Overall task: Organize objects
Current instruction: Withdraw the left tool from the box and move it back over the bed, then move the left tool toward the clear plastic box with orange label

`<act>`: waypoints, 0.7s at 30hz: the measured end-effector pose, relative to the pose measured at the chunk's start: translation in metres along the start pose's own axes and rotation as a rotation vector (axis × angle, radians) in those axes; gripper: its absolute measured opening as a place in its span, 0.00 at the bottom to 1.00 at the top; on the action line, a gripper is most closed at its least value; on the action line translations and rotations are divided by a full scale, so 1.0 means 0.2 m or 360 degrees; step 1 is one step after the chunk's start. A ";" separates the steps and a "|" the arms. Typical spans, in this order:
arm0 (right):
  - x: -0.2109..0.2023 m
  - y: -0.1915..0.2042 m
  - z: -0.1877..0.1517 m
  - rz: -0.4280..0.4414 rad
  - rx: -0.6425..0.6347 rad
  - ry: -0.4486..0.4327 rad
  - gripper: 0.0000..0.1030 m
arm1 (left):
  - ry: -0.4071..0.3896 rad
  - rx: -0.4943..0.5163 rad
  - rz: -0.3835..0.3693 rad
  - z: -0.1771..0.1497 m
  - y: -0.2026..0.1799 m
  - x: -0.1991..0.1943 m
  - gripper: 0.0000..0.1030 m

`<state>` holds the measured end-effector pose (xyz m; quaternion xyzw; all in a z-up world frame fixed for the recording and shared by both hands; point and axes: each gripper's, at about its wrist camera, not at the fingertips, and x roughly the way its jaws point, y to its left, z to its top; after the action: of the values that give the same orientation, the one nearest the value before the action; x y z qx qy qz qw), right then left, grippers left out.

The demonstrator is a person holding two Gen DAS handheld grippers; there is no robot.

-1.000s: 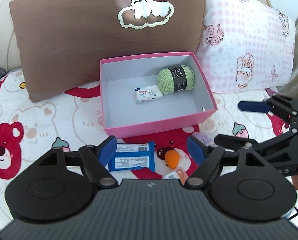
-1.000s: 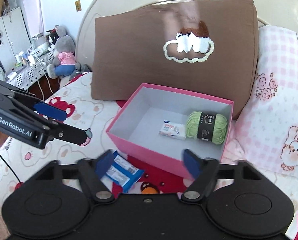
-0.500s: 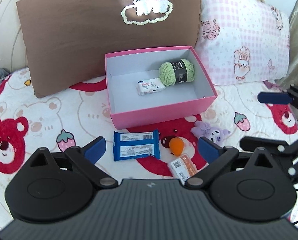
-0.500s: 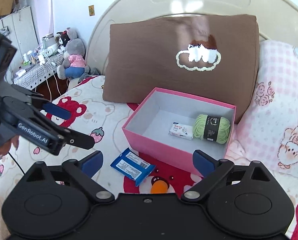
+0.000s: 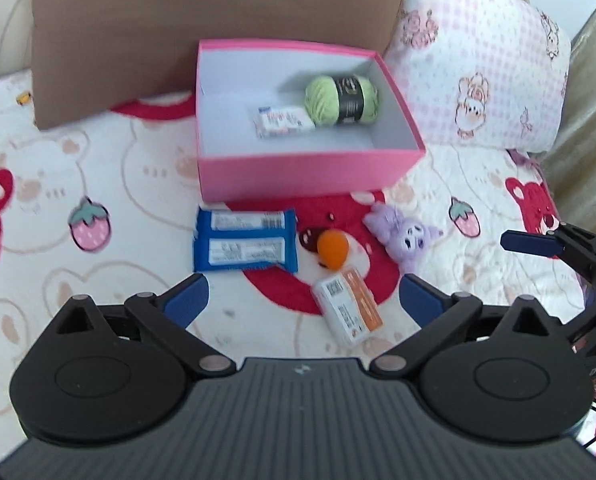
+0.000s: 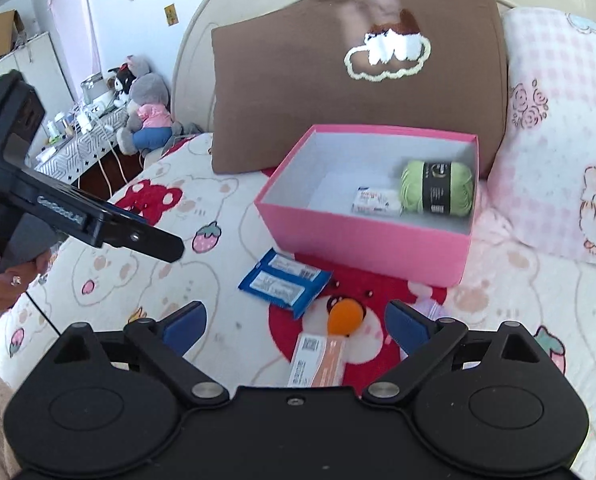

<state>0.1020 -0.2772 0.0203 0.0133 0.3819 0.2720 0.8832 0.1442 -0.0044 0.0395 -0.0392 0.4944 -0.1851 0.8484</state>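
Note:
An open pink box (image 5: 306, 172) (image 6: 362, 240) on the bed holds a green yarn ball (image 5: 342, 100) (image 6: 438, 188) and a white tissue pack (image 5: 283, 122) (image 6: 378, 202). In front of it lie a blue packet (image 5: 245, 246) (image 6: 285, 282), an orange ball (image 5: 332, 249) (image 6: 345, 314), a purple plush (image 5: 404, 236) and a small orange-and-white box (image 5: 348, 314) (image 6: 318, 360). My left gripper (image 5: 302, 300) hovers over these items, its jaws opening with nothing between them. My right gripper (image 6: 297, 322) stands open and empty above the small box.
A brown pillow (image 5: 177, 20) and a pink checked pillow (image 5: 478, 60) lean against the headboard behind the box. Stuffed toys (image 6: 145, 116) and a cluttered side table stand left of the bed. A hand (image 6: 1, 280) holds the left gripper's body.
Both grippers have drawn back from the box and sunk toward the bedspread. The left jaws have spread wider. The purple plush and the small box have come into view.

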 end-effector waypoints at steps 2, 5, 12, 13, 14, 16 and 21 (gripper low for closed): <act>0.02 0.00 -0.03 0.0010 0.0035 0.0057 0.95 | -0.0004 -0.0022 0.0021 -0.03 0.01 0.05 1.00; 0.05 0.01 -0.08 0.0018 0.0073 0.0133 0.95 | 0.0021 -0.0021 0.0024 -0.07 0.01 0.12 1.00; 0.08 0.02 -0.17 0.0022 0.0088 0.0162 0.94 | 0.0192 0.0088 0.0022 -0.18 -0.01 0.25 0.99; 0.08 0.02 -0.19 0.0028 0.0072 0.0161 0.94 | 0.0203 0.0108 0.0029 -0.19 -0.02 0.25 0.99; 0.08 0.02 -0.20 0.0024 0.0050 0.0156 0.94 | 0.0210 0.0123 0.0037 -0.20 -0.02 0.25 0.99; 0.08 0.03 -0.22 -0.0003 0.0003 0.0150 0.94 | 0.0218 0.0155 0.0047 -0.23 -0.03 0.25 0.99; 0.13 0.03 -0.30 -0.0043 -0.0185 0.0104 0.93 | 0.0206 0.0189 0.0037 -0.26 -0.04 0.27 0.99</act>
<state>0.0727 -0.2699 -0.0368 -0.0522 0.3942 0.2821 0.8731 0.1214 -0.0249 -0.0294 0.0291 0.5368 -0.2065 0.8175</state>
